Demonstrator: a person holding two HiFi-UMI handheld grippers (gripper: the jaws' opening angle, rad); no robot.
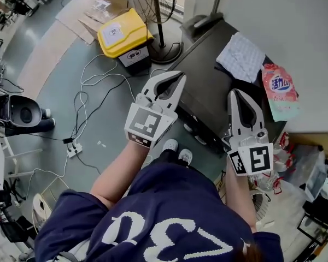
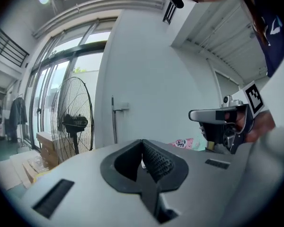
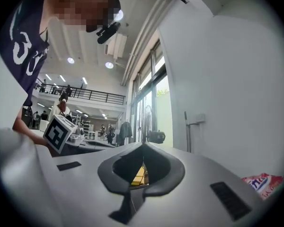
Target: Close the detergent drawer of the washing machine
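Both tools read empty to me, jaws together: left tool (image 1: 180, 76) and right tool (image 1: 233, 93) over the washing machine (image 1: 205, 86), which sits by the white wall. I can't make out its detergent drawer from above. A white cloth (image 1: 241, 56) and a pink detergent pouch (image 1: 279, 89) lie on its dark top. Grey floor (image 1: 54, 86) with cables. Yellow-lidded bin (image 1: 123, 34) is shut, contents hidden.

Large white figures, a 3 and what looks like a 0, run upside down across a person's navy shirt (image 1: 169, 239). A pink detergent packet (image 1: 281, 94) on the dark washing machine (image 1: 208, 86) carries a blue badge with white Chinese characters, apparently beginning "活力". The white label on the yellow lidded box (image 1: 123, 33) is too small to read. Black-and-white square code markers face up on the left gripper (image 1: 181, 77) and right gripper (image 1: 233, 92).
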